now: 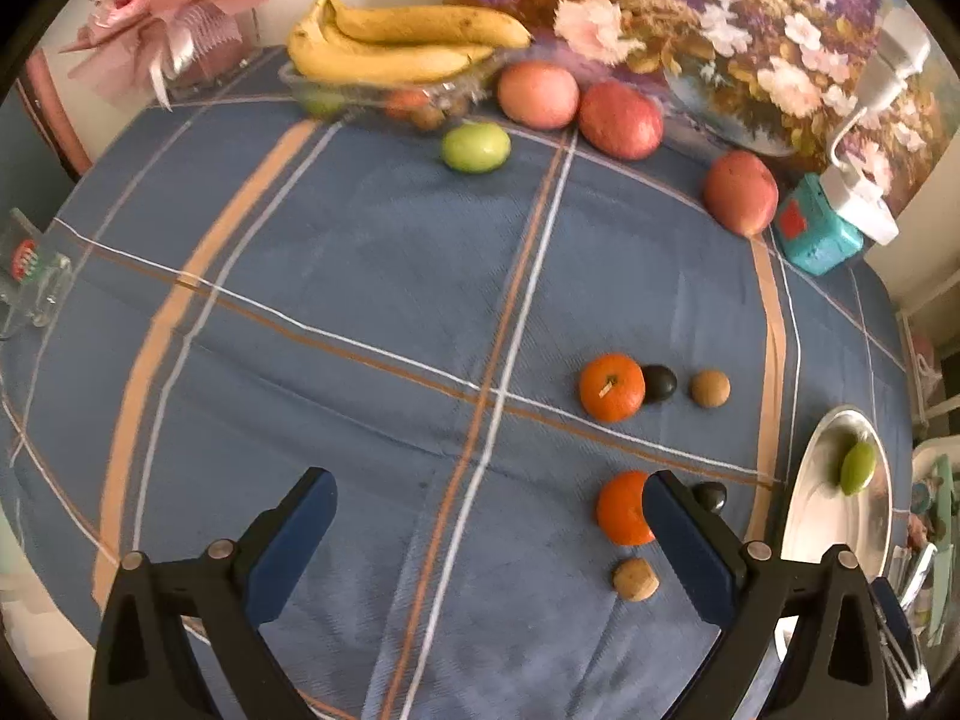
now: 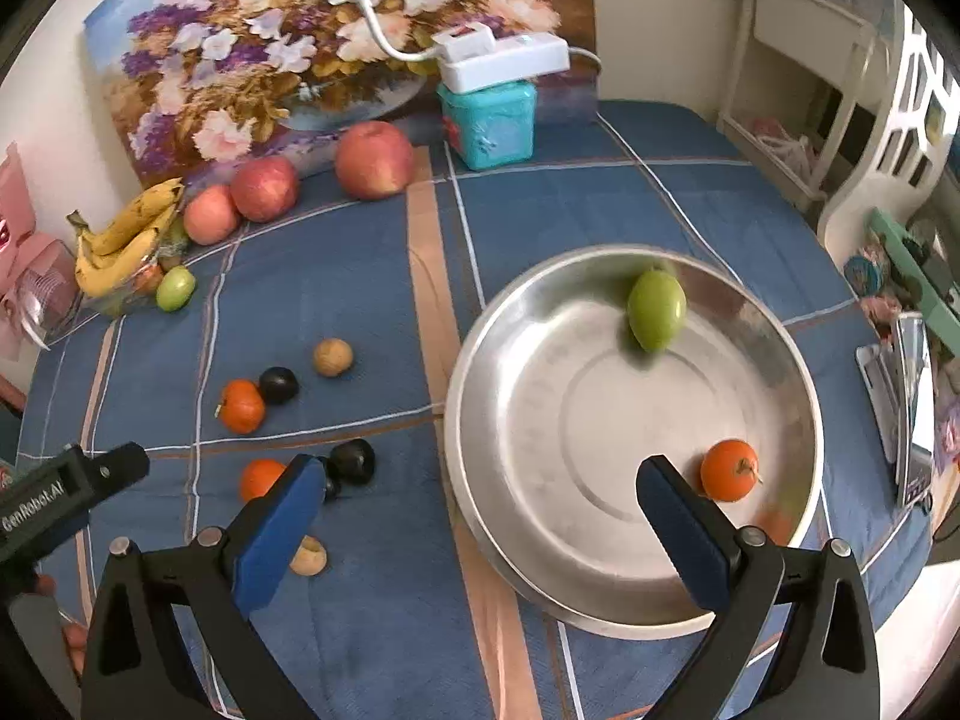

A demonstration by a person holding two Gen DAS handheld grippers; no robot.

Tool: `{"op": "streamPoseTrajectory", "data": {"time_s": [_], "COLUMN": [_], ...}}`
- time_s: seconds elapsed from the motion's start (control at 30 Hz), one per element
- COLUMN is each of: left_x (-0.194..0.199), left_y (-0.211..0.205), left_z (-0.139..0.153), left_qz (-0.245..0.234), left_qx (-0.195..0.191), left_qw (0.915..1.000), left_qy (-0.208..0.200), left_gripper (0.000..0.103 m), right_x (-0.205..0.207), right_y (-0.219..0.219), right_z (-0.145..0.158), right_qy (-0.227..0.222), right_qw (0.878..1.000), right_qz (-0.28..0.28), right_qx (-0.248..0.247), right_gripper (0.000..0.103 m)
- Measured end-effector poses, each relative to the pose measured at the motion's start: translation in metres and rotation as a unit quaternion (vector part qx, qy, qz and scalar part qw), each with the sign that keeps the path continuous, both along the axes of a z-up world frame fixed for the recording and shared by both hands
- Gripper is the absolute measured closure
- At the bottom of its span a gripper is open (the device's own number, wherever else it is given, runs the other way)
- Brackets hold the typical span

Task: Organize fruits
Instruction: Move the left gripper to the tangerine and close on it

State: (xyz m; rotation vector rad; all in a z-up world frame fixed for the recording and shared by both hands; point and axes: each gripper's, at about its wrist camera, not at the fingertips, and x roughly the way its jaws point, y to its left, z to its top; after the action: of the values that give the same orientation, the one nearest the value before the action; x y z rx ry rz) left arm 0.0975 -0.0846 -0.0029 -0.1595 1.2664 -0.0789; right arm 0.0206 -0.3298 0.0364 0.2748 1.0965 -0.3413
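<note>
- Your right tool [image 2: 480, 516] stands wide with nothing between its pads, hanging over the near rim of the metal bowl [image 2: 480, 360].
- Inside that bowl lie a small orange fruit [image 2: 728, 469], just beside the right finger, and a green fruit [image 2: 656, 309] against the far wall; I judge a drop-off is just finished.
- Your left tool [image 1: 489, 510] is also wide and empty, pointing down at the blue checked bench [image 1: 360, 276].
- Loose fruit lies close to it: an orange fruit [image 1: 621, 507] partly behind its right finger, a dark fruit [image 1: 710, 495] beyond, and a brown fruit [image 1: 636, 579] nearer you.
- A second trio sits farther out: orange [image 1: 611, 387], dark [image 1: 659, 383], brown [image 1: 710, 387].
- Apples [image 1: 621, 119], a green fruit [image 1: 476, 147] and bananas [image 1: 390, 42] wait at the far edge.
- Next, I would shift the left tool sideways until the near orange fruit sits between the pads, then close gently; it is round and may roll.
</note>
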Motion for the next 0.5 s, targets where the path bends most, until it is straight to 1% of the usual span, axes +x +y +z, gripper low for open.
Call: {"op": "streamPoseTrajectory", "data": {"time_s": [0.17,0.3,0.4,0.5], "left_x": [0.003,0.004,0.005,0.005], "left_y": [-0.014,-0.027,-0.033,-0.039], "left_z": [-0.019,-0.032,-0.039,-0.042], "left_qz": [-0.021,-0.042,-0.049,-0.057], "left_qx": [-0.021,-0.027,-0.058,-0.067], "left_qw": [0.9995,0.9986,0.9969,0.9957], "left_qy": [0.006,0.014,0.020,0.027], "left_gripper": [0.000,0.000,0.000,0.003], "right_x": [-0.001,-0.001,-0.001,-0.001], "right_y": [-0.004,-0.008,-0.009,-0.009], "right_z": [-0.005,-0.012,-0.014,-0.014], "right_qy": [0.009,0.020,0.024,0.025], "right_qw": [1.000,1.000,1.000,1.000], "right_qz": [-0.007,-0.015,-0.019,-0.019], "right_qx": [-0.005,0.001,0.003,0.003], "right_gripper": [0.000,0.000,0.000,0.000]}}
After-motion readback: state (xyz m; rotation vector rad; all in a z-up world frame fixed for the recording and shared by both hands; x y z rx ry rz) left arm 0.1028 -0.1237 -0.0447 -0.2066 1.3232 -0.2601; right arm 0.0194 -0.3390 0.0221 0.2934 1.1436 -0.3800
